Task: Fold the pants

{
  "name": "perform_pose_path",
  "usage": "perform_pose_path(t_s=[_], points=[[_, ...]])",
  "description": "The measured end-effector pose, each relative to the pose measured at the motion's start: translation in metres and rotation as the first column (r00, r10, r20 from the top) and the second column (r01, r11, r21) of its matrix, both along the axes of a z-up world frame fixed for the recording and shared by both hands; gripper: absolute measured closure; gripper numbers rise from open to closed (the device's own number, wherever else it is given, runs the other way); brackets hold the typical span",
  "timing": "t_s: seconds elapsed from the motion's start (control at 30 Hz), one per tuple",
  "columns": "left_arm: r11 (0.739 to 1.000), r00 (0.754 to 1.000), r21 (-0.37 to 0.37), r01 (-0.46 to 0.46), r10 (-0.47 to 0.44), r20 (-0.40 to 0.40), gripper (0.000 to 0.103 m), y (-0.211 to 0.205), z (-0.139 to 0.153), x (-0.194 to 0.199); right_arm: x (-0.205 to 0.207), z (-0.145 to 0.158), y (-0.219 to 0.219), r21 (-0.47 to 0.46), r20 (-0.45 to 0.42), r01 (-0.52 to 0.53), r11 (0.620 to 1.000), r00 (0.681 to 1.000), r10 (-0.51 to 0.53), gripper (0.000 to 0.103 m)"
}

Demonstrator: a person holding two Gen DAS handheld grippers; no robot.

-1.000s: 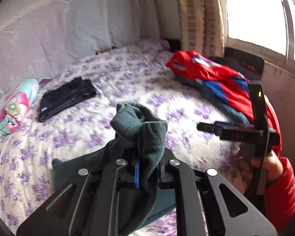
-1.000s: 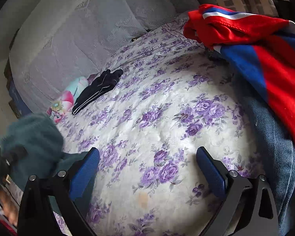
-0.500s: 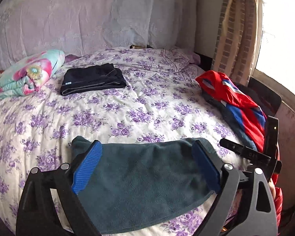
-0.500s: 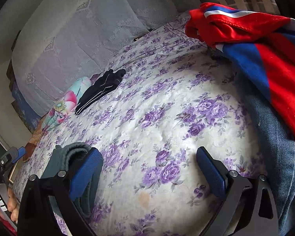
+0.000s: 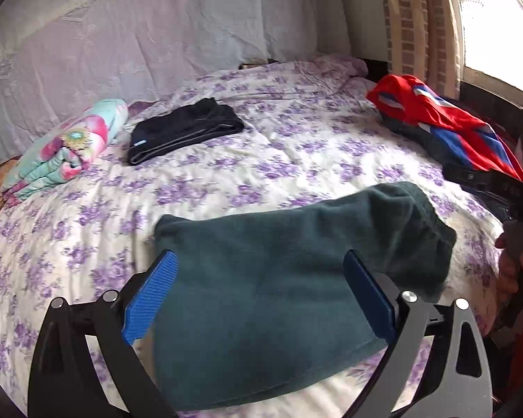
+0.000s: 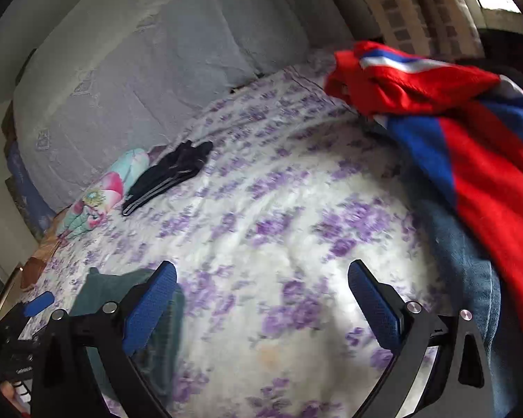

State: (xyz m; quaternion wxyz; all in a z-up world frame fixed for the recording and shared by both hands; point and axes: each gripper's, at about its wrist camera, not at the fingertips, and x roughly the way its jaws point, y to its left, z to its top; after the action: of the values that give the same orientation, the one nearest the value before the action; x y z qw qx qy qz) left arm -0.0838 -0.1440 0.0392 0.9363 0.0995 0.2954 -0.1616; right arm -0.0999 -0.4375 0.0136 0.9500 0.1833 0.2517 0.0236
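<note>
Folded dark green pants (image 5: 279,278) lie flat on the floral bed sheet (image 5: 261,160) near its front edge. My left gripper (image 5: 259,296) is open just above them, with a blue pad on either side and nothing held. In the right wrist view the green pants (image 6: 122,292) show at the lower left behind the left finger. My right gripper (image 6: 261,310) is open and empty over bare sheet (image 6: 261,209).
Folded black pants (image 5: 184,129) lie at the back of the bed beside a rolled floral cloth (image 5: 66,149). A heap of red and blue clothes (image 5: 442,122) and a blue garment (image 6: 470,261) lie on the right. The headboard cover (image 5: 139,35) is behind.
My left gripper opened and let go of the green pants, which now lie folded flat on the bed. The right gripper stayed open and shifted slightly.
</note>
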Motion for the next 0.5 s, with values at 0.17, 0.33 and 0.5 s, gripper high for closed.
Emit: perform_pose_path(t_s=[0.17,0.33,0.5], points=[[0.985,0.977,-0.032,-0.167,0.161,-0.141,0.008,0.053,-0.024,0.035,0.015,0.027,0.075,-0.228,0.023,-0.177,0.957,0.982,0.187,0.004],[0.953,0.924,-0.200,-0.226,0.145,-0.353,0.004,0.093,-0.063,0.062,0.078,-0.029,0.092,-0.284,-0.331,-0.266,0.921,0.929,0.167,0.004],[0.960,0.945,-0.181,-0.212,0.154,-0.289,0.004,0.088,-0.058,0.048,0.043,-0.004,0.070,-0.281,-0.185,-0.153,0.947,0.977,0.103,0.004]])
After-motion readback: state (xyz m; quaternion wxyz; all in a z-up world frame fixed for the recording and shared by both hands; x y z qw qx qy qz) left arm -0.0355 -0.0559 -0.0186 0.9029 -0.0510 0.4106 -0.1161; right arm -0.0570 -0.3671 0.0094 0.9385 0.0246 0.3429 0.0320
